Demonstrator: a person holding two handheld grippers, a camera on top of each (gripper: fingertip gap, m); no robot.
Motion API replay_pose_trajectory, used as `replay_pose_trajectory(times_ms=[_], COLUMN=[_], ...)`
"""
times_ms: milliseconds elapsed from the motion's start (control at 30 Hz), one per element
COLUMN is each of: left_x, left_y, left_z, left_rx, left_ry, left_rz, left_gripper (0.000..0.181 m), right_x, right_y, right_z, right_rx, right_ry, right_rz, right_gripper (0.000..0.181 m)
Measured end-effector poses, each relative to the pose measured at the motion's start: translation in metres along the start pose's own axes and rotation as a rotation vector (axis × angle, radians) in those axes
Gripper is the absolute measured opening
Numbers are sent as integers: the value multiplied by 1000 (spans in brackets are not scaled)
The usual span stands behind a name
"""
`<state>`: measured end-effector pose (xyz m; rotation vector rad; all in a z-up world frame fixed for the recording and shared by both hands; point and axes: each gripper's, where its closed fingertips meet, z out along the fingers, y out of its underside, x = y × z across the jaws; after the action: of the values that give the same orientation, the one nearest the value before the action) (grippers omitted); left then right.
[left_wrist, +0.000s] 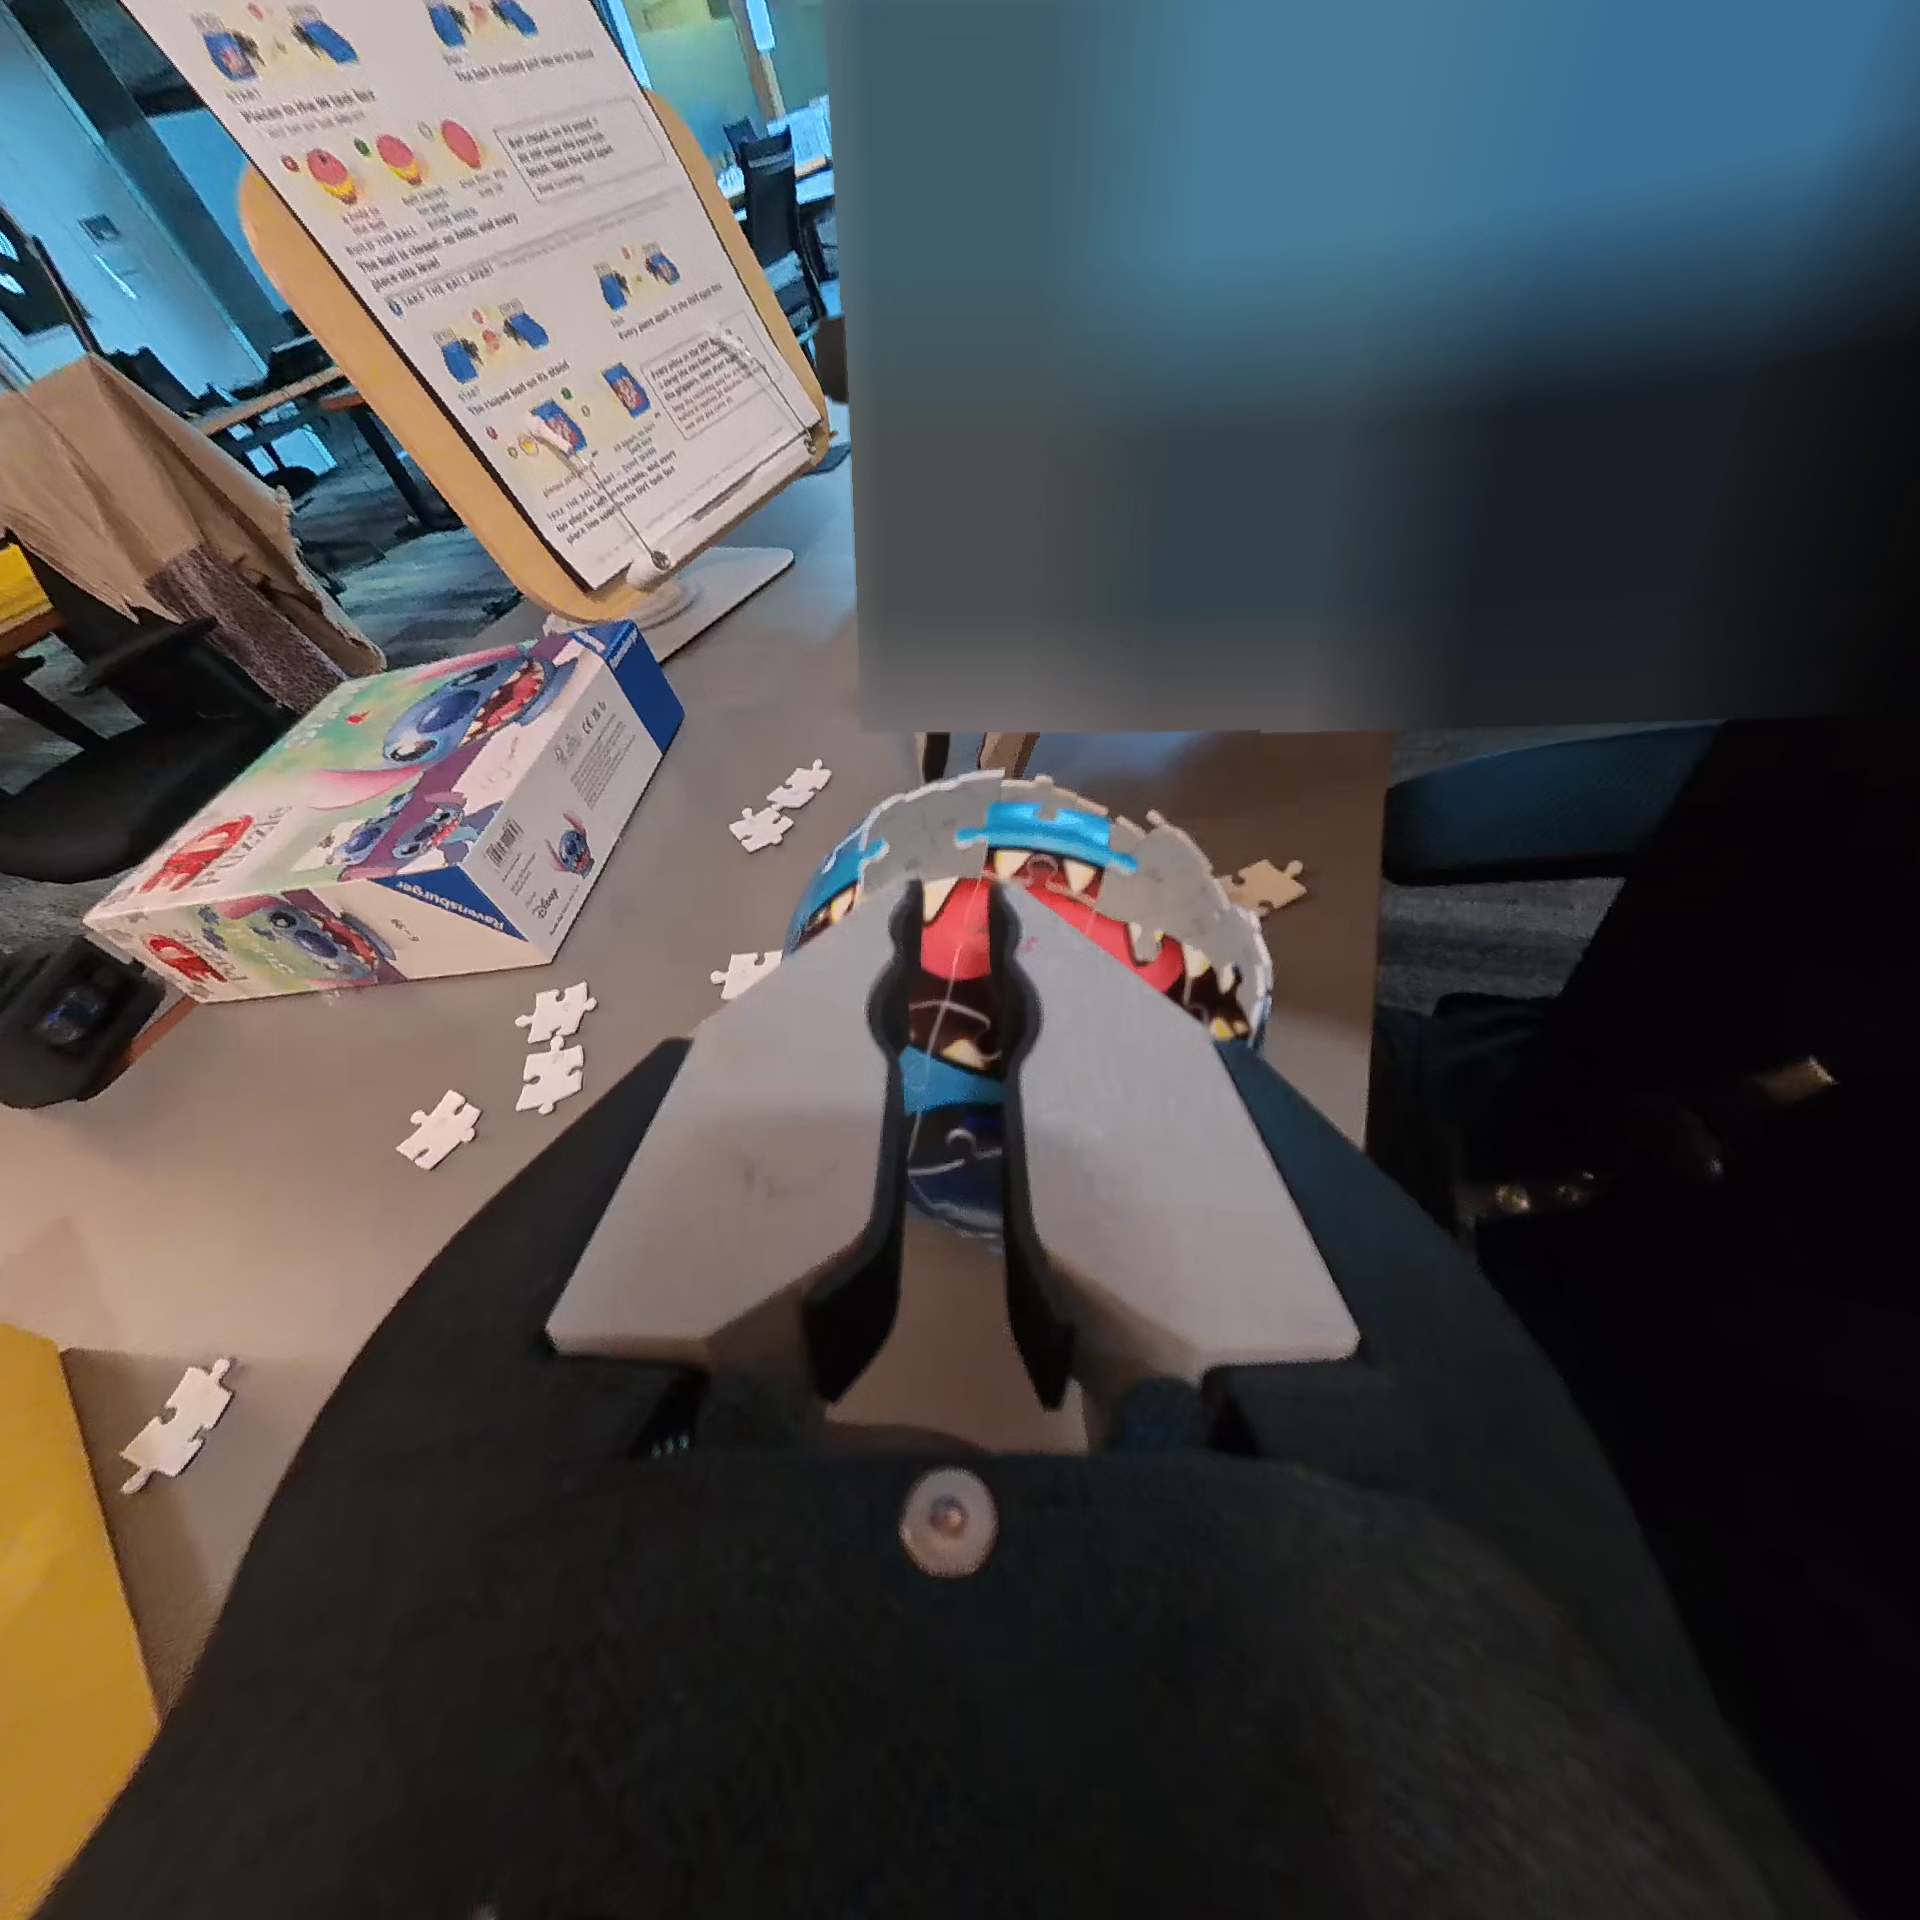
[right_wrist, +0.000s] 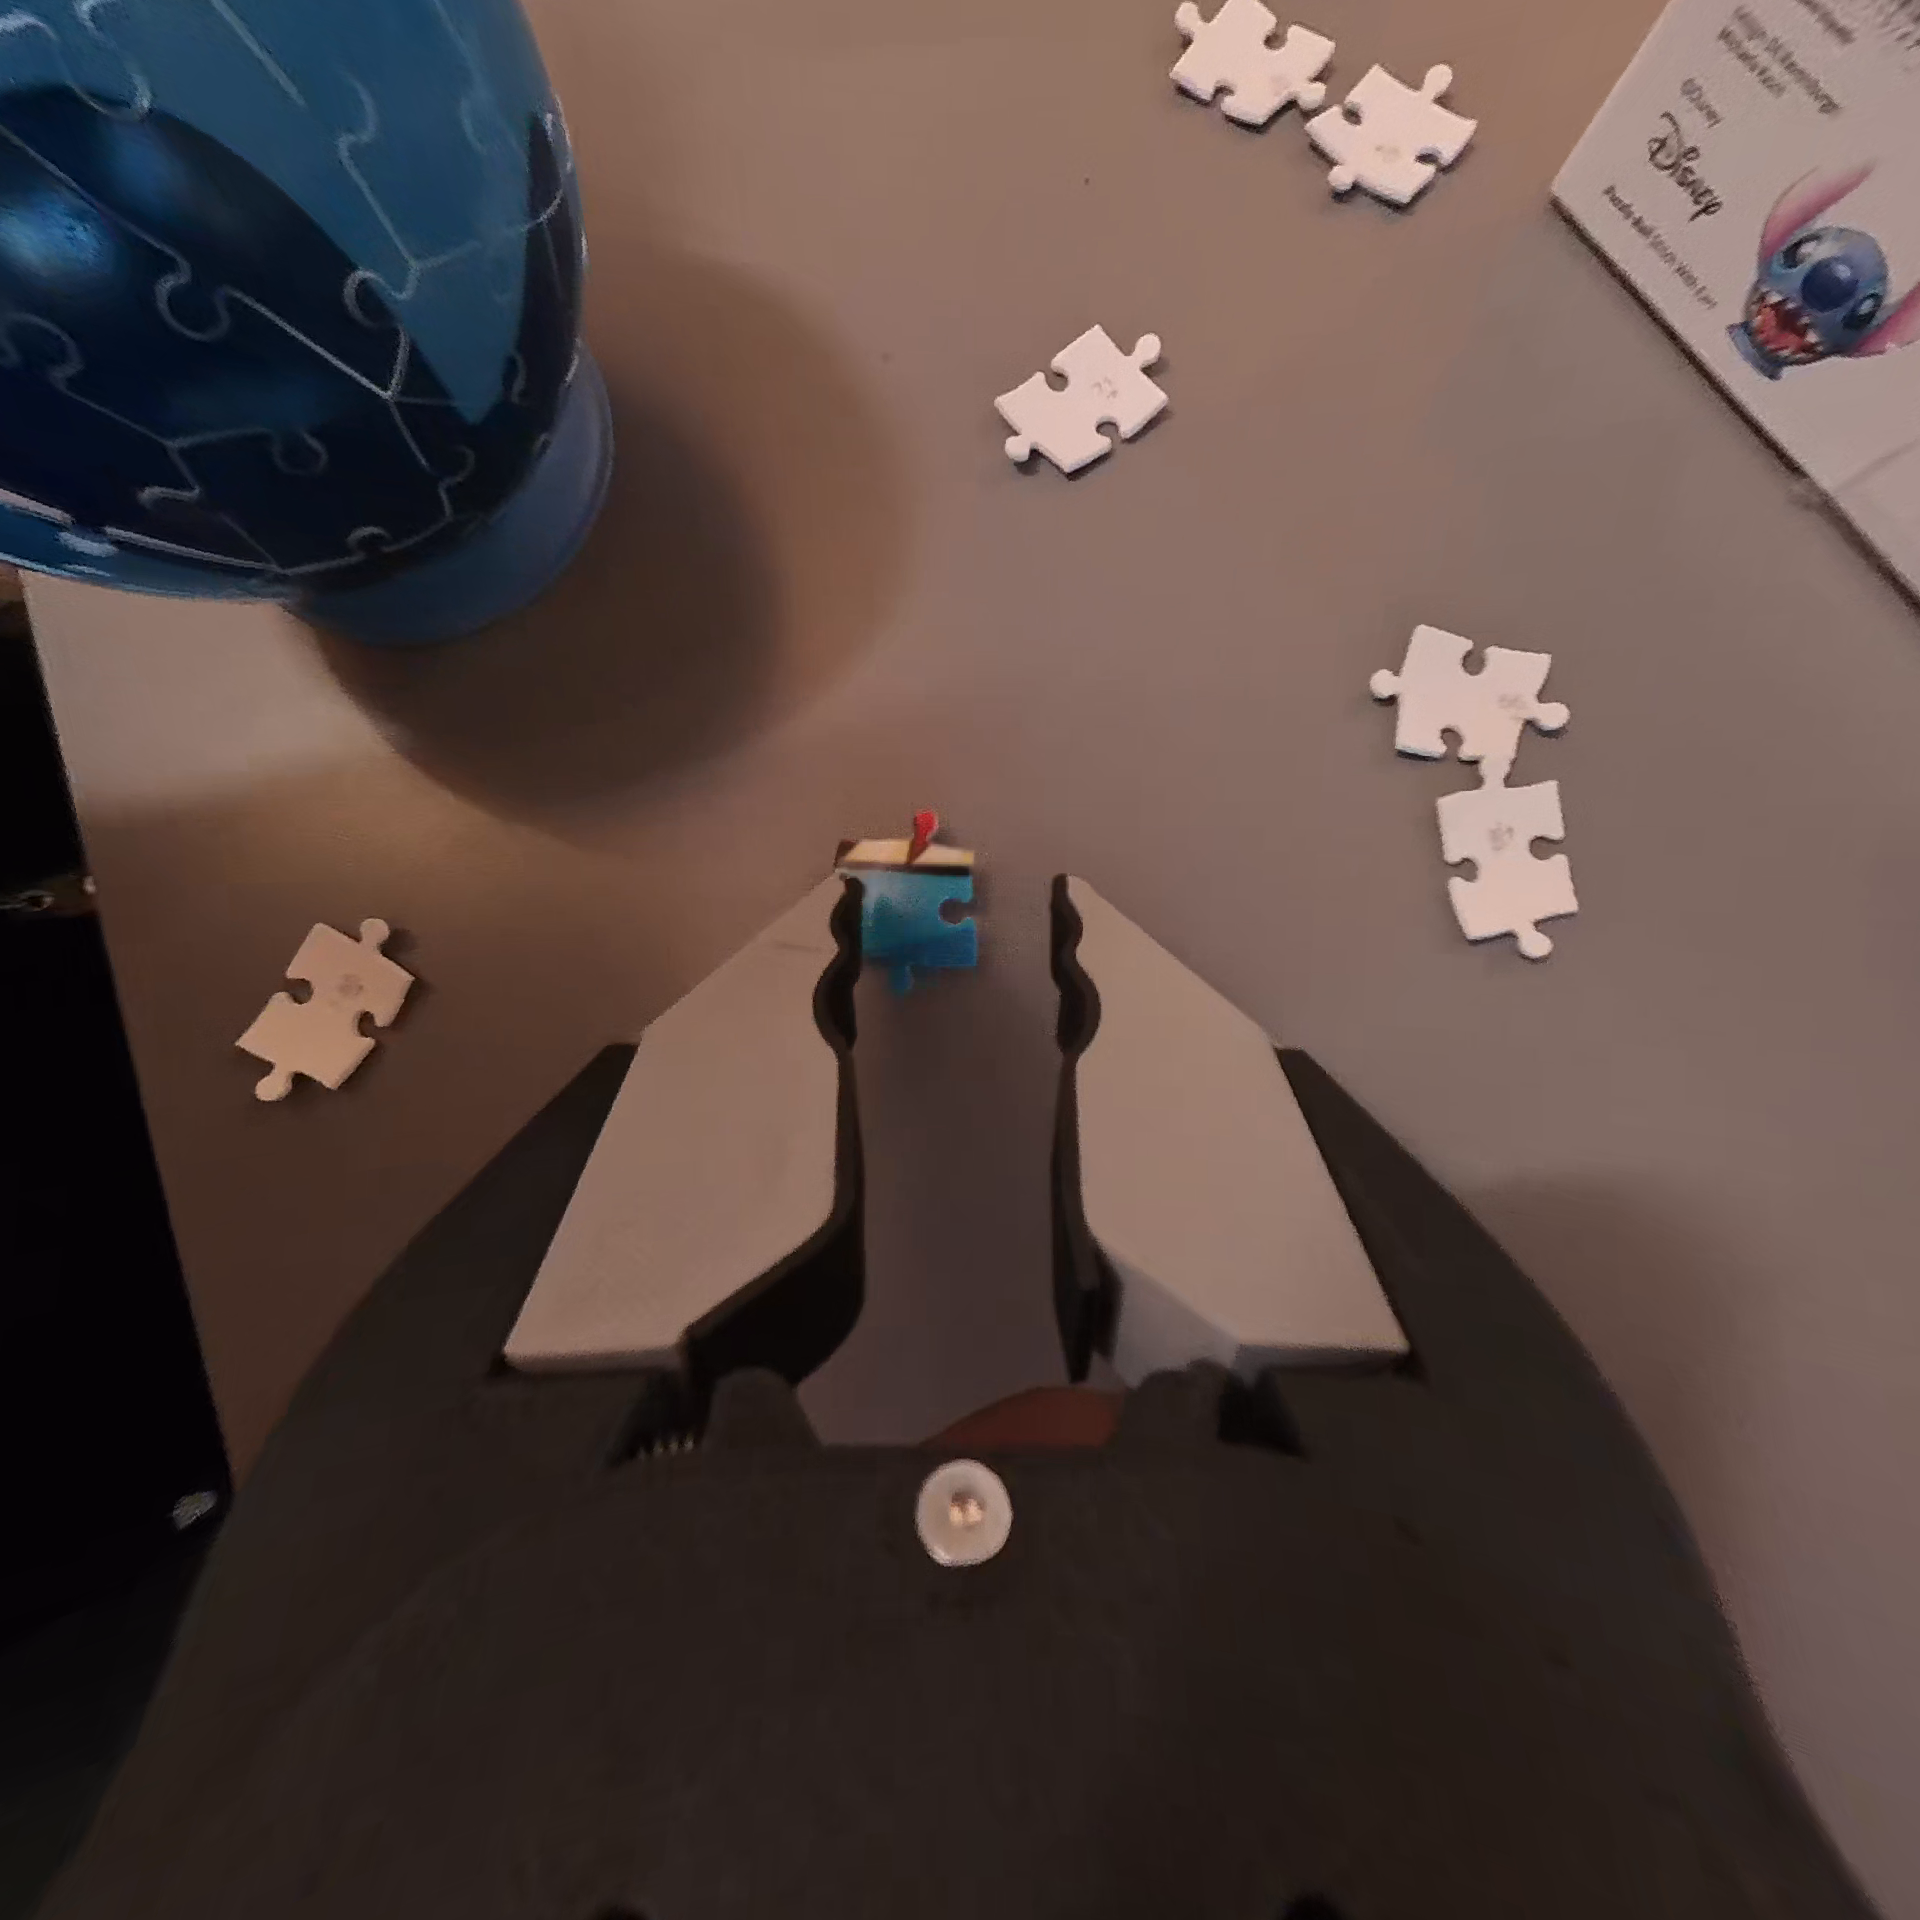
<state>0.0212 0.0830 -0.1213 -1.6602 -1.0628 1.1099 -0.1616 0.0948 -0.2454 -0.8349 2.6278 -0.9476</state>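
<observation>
A partly built blue puzzle ball (left_wrist: 1049, 831) with an open jagged rim and a red toothed mouth print sits right at my left gripper (left_wrist: 951, 896). Its fingers are nearly closed and pinch the ball's thin wall edge-on. In the right wrist view the ball (right_wrist: 260, 312) hangs tilted at the upper left on its blue stand ring (right_wrist: 499, 540), casting a shadow on the grey table (right_wrist: 727, 156). My right gripper (right_wrist: 953, 885) is open, pointing down at the table. A small blue printed puzzle piece (right_wrist: 920, 920) lies between its fingertips, against the left finger (right_wrist: 844, 935).
Several white face-down puzzle pieces (right_wrist: 1086, 400) lie scattered on the table (left_wrist: 312, 1195). The puzzle box (left_wrist: 416, 831) lies to the left, behind it an instruction sheet on a stand (left_wrist: 499, 260). A yellow object (left_wrist: 52, 1558) is at lower left. The table edge and a blue chair (left_wrist: 1538, 800) are at right. My hands' fingertips stand some 25 cm from each other.
</observation>
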Motion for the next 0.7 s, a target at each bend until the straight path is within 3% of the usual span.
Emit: replay_pose_trajectory(times_ms=[200, 500, 700], left_x=[10, 14, 9], left_y=[-10, -3, 2], left_z=[4, 13, 15], left_rx=[12, -49, -61], left_ry=[26, 52, 43], left_rz=[31, 84, 83], left_gripper=[10, 10, 10], right_x=[-9, -105, -132], right_y=[-24, -101, -127], right_z=[-30, -40, -37], right_rx=[113, 306, 341], right_ry=[52, -66, -95], right_rz=[-43, -330, -426], right_gripper=[35, 38, 37])
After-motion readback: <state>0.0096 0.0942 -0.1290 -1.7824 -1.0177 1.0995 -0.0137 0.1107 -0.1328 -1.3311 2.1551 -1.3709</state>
